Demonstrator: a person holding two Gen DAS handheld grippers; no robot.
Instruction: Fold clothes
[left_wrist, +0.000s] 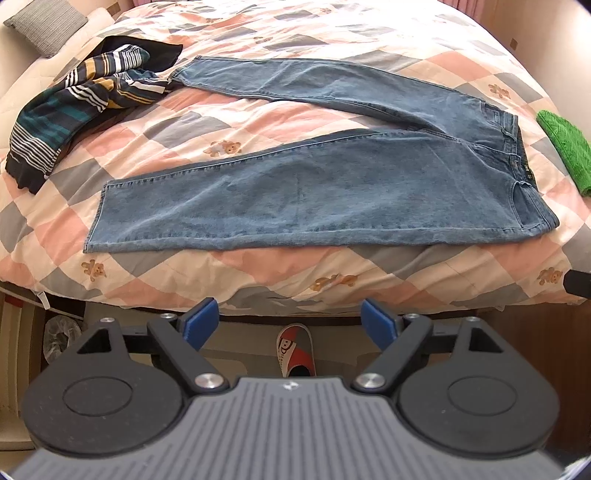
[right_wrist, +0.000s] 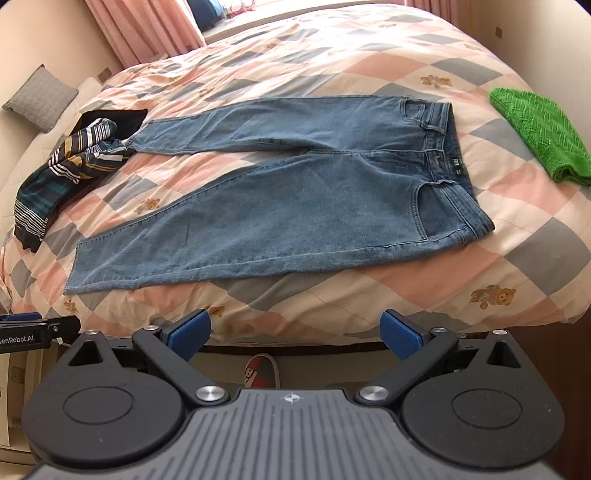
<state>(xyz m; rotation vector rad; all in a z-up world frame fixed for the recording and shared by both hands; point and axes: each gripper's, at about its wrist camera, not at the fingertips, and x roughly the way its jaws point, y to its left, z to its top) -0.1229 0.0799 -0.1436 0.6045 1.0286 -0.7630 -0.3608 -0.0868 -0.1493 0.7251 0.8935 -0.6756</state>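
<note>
Blue jeans (left_wrist: 295, 184) (right_wrist: 295, 206) lie spread flat on the bed, waist to the right, both legs running left and splayed apart. A crumpled striped sweater (left_wrist: 85, 96) (right_wrist: 70, 162) lies at the left, touching the far leg's hem. A folded green cloth (left_wrist: 569, 147) (right_wrist: 535, 133) rests at the right. My left gripper (left_wrist: 290, 319) hangs open over the bed's near edge, short of the jeans, nothing between its blue pads. My right gripper (right_wrist: 295, 332) is likewise open and empty, near the bed edge below the jeans' hip.
The checked pink, grey and cream quilt (left_wrist: 184, 129) (right_wrist: 369, 55) covers the bed. A grey pillow (left_wrist: 44, 26) (right_wrist: 38, 98) sits at the far left. A red and white slipper (left_wrist: 295, 349) (right_wrist: 260, 371) lies on the floor below. Pink curtains (right_wrist: 147, 29) hang behind.
</note>
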